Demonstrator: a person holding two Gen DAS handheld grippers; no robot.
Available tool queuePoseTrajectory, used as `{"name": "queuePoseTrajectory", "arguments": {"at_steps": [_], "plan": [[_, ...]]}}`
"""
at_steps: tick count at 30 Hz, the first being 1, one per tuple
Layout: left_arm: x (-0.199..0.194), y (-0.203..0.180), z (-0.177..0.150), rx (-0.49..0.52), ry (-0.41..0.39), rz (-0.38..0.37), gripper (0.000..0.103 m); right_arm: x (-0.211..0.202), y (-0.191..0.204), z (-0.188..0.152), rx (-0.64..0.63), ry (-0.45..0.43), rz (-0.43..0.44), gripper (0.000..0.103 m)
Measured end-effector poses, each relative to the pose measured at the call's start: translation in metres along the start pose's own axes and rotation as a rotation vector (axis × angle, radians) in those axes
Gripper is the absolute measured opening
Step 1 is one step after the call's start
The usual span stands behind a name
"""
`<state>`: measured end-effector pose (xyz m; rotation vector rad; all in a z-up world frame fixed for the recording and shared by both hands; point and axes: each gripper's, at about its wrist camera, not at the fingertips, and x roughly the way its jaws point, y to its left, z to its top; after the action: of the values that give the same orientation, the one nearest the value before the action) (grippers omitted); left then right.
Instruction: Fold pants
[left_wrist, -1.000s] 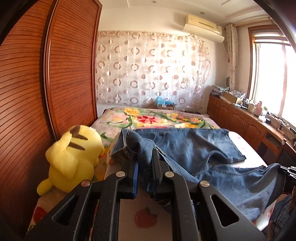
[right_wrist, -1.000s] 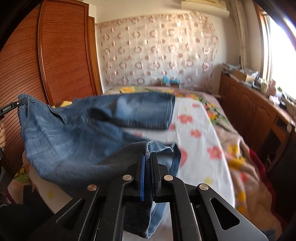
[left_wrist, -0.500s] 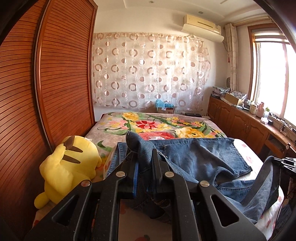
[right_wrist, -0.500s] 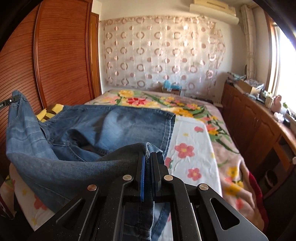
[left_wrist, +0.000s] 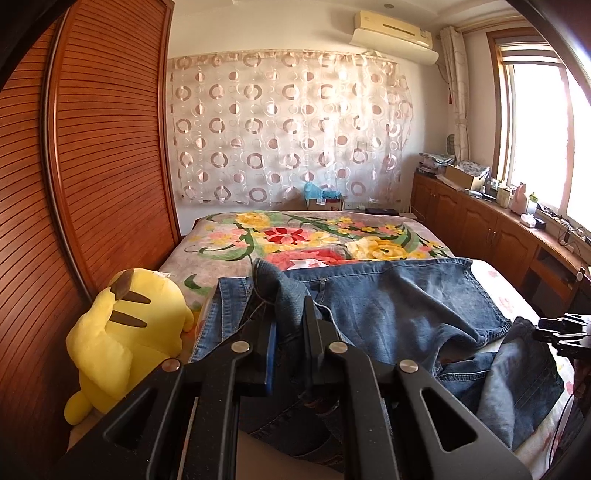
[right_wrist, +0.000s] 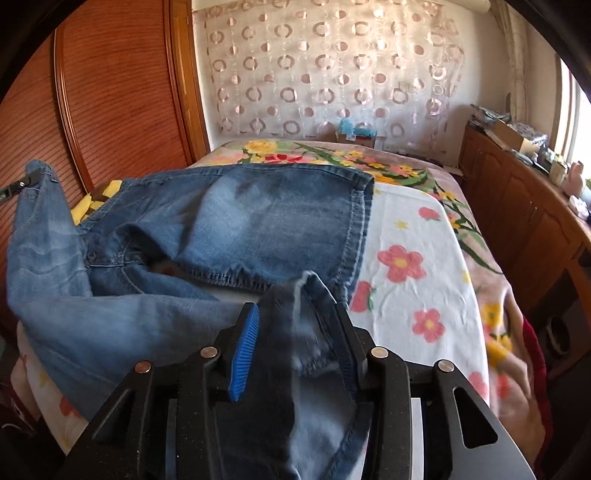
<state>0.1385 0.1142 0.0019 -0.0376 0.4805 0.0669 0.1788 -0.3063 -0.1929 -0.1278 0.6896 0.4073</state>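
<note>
Blue denim pants (right_wrist: 258, 221), spread on floral-sheeted bed (right_wrist: 413, 295).
Left hand-held gripper (left_wrist: 288, 317) pinches waistband; right hand-held gripper (right_wrist: 295, 325) gapes, hem loose between fingers. Risk: hem slips, spoiling fold.

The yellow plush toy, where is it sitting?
In the left wrist view the yellow plush toy sits on the left edge of the bed, between the wooden wardrobe doors and the jeans.

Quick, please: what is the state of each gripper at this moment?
Left gripper: shut on the jeans.
Right gripper: open, denim lying loose between its fingers.
</note>
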Motion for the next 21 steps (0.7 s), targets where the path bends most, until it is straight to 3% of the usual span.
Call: {"name": "queuePoseTrajectory", "arguments": {"at_steps": [5, 15, 16, 17, 21], "plan": [[0.004, -0.005, -0.002, 0.006, 0.003, -0.012, 0.012, -0.023, -0.005, -0.025, 0.022, 0.043, 0.025, 0.042], [0.018, -0.003, -0.003, -0.008, 0.02, -0.012, 0.012, -0.02, -0.008, -0.059, 0.044, 0.154, 0.072, 0.042], [0.019, -0.002, -0.003, -0.01, 0.021, -0.009, 0.012, -0.019, -0.007, -0.059, 0.04, 0.157, 0.076, 0.026], [0.019, 0.0, -0.003, -0.015, 0.021, -0.003, 0.012, -0.021, -0.006, -0.058, 0.034, 0.157, 0.087, 0.017], [0.023, 0.009, 0.004, -0.034, 0.016, 0.012, 0.012, -0.04, -0.008, -0.041, 0.01, 0.07, 0.115, 0.007]]}}
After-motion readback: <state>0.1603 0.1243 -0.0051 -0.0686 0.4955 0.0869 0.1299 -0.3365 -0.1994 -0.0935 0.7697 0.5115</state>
